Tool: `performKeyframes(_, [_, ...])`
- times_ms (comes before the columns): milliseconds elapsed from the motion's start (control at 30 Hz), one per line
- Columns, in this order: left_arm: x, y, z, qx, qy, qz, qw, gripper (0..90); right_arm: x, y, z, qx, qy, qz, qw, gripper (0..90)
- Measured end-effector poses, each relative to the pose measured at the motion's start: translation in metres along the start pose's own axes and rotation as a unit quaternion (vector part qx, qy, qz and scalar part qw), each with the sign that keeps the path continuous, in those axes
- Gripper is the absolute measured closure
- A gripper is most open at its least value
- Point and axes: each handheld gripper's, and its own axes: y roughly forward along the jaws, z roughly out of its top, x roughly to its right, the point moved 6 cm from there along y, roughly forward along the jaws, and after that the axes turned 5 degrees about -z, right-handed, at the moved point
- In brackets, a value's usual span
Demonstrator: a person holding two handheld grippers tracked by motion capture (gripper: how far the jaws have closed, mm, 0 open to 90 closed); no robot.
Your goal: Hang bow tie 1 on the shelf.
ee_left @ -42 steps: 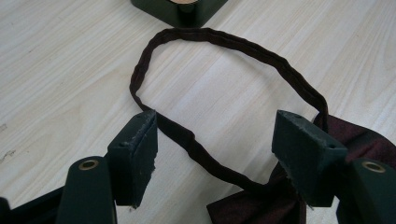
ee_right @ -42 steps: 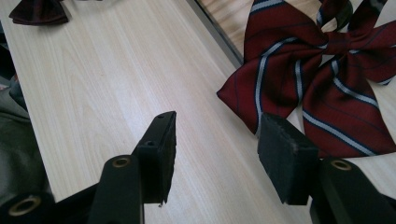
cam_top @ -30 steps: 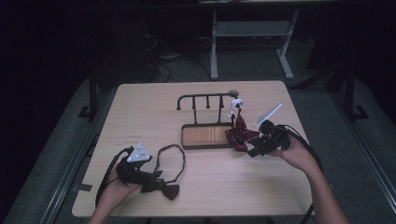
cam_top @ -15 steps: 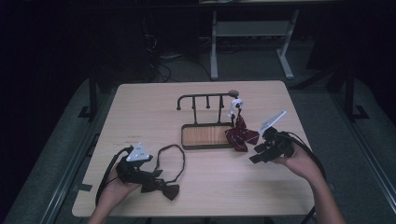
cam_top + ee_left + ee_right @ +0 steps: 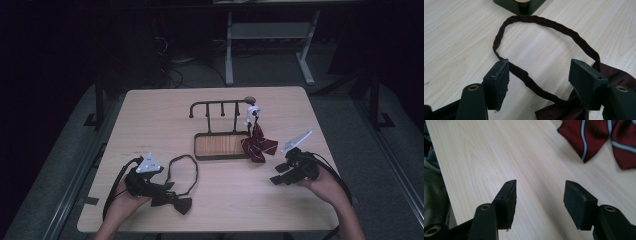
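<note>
Left claw (image 5: 537, 82), jaws apart, is straddling the strap of a dark maroon bow tie (image 5: 174, 200) lying at the desk's (image 5: 150, 115) 7 o'clock. Right claw (image 5: 539, 200), jaws apart and empty, is hovering at 4 o'clock beside a red striped bow tie (image 5: 259, 145) hanging off the black rack (image 5: 220, 107).

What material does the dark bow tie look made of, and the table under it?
The dark bow tie looks like maroon woven fabric with slight sheen; its strap is puckered along the seam. The table looks like pale wood or wood-look laminate, matte, with printed-looking grain; which one is unclear.
</note>
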Motion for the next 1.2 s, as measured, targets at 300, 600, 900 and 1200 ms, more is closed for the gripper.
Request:
performKeyframes(300, [0.001, -0.005, 0.006, 0.007, 0.001, 0.009, 0.9999, 34.5, 0.0, 0.004, -0.011, 0.003, 0.012, 0.002, 0.9999, 41.6])
performKeyframes(600, [-0.013, -0.007, 0.018, 0.0, 0.0, 0.02, 0.9998, 40.2, -0.003, 0.002, -0.013, 0.01, 0.015, 0.003, 0.9998, 41.1])
performKeyframes(900, [-0.032, 0.007, 0.035, -0.015, -0.001, 0.024, 0.9996, 46.4, -0.004, 0.001, -0.014, 0.009, 0.007, 0.001, 0.9999, 41.0])
performKeyframes(1200, [-0.047, 0.023, 0.035, -0.045, -0.02, 0.031, 0.9983, 53.6, -0.004, 0.0, -0.013, 0.013, 0.003, 0.0, 0.9999, 41.2])
